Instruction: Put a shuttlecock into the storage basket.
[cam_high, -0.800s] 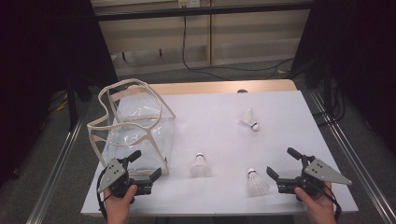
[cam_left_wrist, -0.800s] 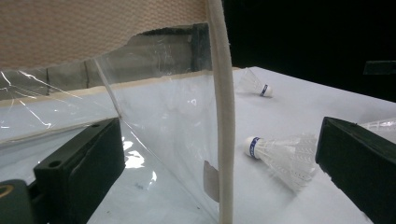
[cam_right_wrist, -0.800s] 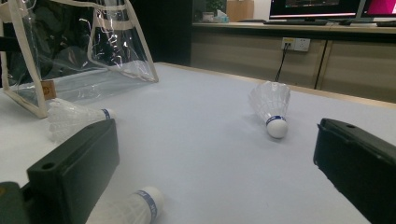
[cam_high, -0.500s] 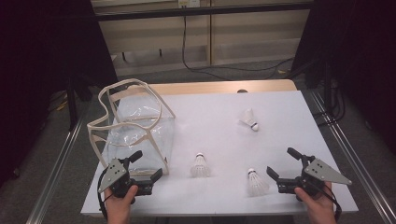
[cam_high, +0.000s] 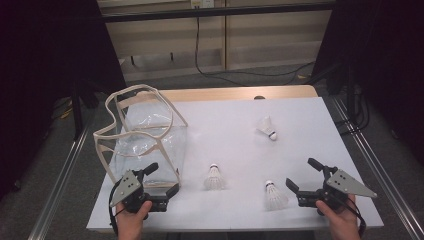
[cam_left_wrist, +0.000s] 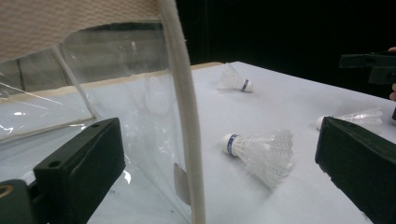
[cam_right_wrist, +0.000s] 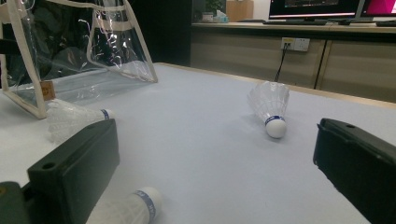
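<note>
While the three shuttlecocks lie loose on the white table (cam_high: 235, 130), almost nothing has shifted over the last moment: both hands sit in the same spots at the near edge. The left gripper (cam_high: 162, 180) hovers at the near right corner of the clear bag (cam_high: 142, 137), its tongs spread wide; in the left gripper view the bag's cream edge strip (cam_left_wrist: 184, 116) stands between them, untouched by either pad. The right gripper (cam_high: 304, 176) is just as wide apart, holding nothing, with the near-right shuttlecock (cam_high: 274, 196) just to its left. The middle shuttlecock (cam_high: 214, 177) stands just right of the bag, and the far shuttlecock (cam_high: 266, 128) lies well apart toward the back. My read: this is the pause before the work starts. The left looks set to pinch the bag's edge and steady it, the right to pick up its nearest shuttlecock.
</note>
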